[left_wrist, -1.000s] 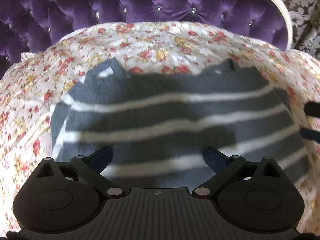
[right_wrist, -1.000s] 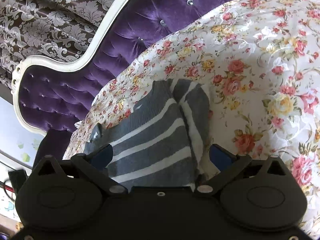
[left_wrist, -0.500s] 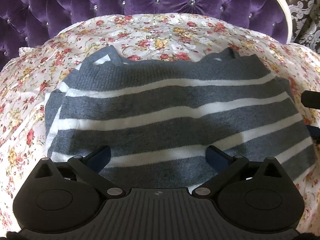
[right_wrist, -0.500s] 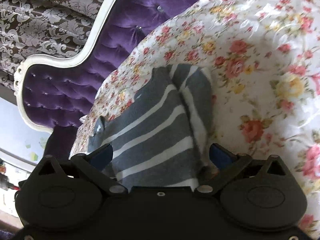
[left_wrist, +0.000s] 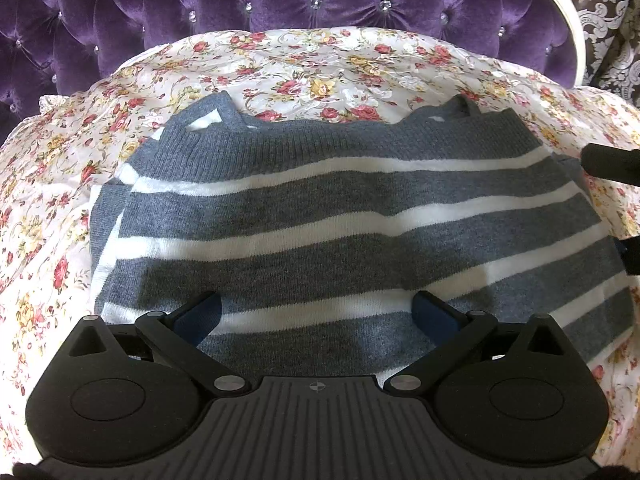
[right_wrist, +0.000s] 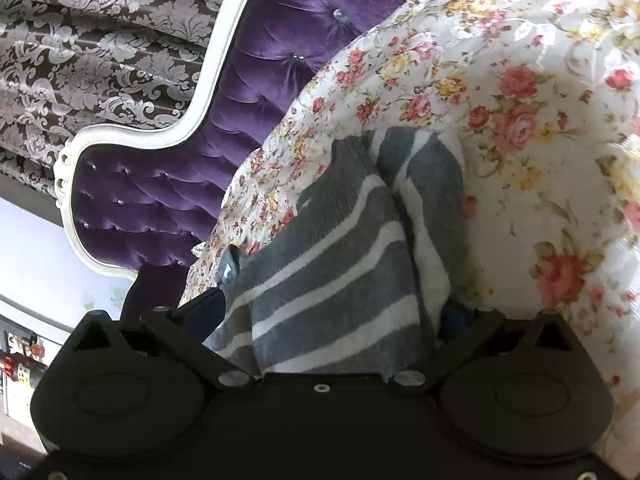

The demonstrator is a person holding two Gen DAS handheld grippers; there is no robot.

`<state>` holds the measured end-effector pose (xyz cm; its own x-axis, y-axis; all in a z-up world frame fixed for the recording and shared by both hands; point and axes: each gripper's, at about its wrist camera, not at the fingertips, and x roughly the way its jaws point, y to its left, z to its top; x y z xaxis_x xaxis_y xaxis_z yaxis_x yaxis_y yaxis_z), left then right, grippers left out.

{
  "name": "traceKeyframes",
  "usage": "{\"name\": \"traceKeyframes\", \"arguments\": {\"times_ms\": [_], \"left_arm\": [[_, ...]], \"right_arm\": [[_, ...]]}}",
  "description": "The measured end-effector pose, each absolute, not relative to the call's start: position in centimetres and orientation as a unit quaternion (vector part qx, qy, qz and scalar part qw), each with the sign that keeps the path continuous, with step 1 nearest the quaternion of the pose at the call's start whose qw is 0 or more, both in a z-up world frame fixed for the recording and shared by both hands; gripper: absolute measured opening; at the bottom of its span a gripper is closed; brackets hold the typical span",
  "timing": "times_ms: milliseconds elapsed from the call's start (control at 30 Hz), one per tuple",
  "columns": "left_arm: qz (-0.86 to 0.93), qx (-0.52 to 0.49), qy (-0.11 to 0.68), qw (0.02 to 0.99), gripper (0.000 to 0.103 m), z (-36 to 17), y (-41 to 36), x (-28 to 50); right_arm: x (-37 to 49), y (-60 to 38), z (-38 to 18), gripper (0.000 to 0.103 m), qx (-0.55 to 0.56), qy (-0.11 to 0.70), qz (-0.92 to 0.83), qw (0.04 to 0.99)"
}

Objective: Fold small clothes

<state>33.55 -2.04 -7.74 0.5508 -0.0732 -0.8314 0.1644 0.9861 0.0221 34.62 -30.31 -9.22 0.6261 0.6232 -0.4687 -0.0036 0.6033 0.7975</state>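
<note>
The near hem of the sweater [left_wrist: 340, 216] is hidden behind the left gripper [left_wrist: 316, 314] — and, in the right wrist view, behind the right gripper [right_wrist: 332, 312], whose right fingertip is sunk under the sweater's folded edge. The headboard [left_wrist: 280, 4] above the sweater is cut off by the frame.

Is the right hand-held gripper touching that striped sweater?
Touching. The right wrist view shows the sweater bunched between the right hand-held gripper fingers, covering the right one.

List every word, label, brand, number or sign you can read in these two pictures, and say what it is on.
No readable text.
Left gripper: only a small round crosshair mark on its body, no letters.
Striped sweater: no readable label.
Colourful items at the right-wrist view's lower left edge: too small and blurred to read.
</note>
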Motion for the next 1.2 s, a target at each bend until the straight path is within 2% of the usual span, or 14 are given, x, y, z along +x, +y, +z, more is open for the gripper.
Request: {"name": "traceKeyframes", "arguments": {"times_ms": [200,633,767,833,900,933,1000,1100,1200], "left_arm": [[-0.068,0.049,0.469,0.879,0.103,-7.7,-2.1,33.6],[-0.065,0.005,0.424,0.903,0.102,-7.5,-1.4,32.2],[-0.073,0.017,0.434,0.898,0.101,-6.5,-1.4,32.4],[-0.069,0.022,0.429,0.9,0.101,-5.5,-1.0,31.9],[-0.057,0.018,0.419,0.906,0.101,-4.7,-0.2,31.2],[-0.05,0.015,0.42,0.906,0.101,-4.3,0.5,30.9],[-0.041,0.011,0.424,0.905,0.101,-4.0,1.8,30.4],[-0.031,0.007,0.427,0.904,0.101,-4.0,4.1,29.7],[-0.014,-0.007,0.429,0.903,0.101,-4.2,6.5,29.2]], "right_arm": [[34.9,-29.2,-9.1,0.103,0.367,0.368,0.203,0.83],[34.7,-29.2,-9.2,0.103,0.364,0.362,0.21,0.832],[34.8,-29.3,-9.2,0.101,0.358,0.367,0.215,0.831],[34.7,-29.4,-9.1,0.092,0.351,0.372,0.201,0.835],[34.6,-29.4,-9.0,0.064,0.329,0.38,0.184,0.845],[34.5,-29.4,-9.0,0.057,0.315,0.384,0.172,0.851],[34.3,-29.5,-9.1,0.031,0.291,0.388,0.153,0.861],[34.0,-29.7,-9.1,0.023,0.292,0.379,0.15,0.865],[33.4,-28.7,-8.2,0.021,0.26,0.365,0.135,0.884]]}}
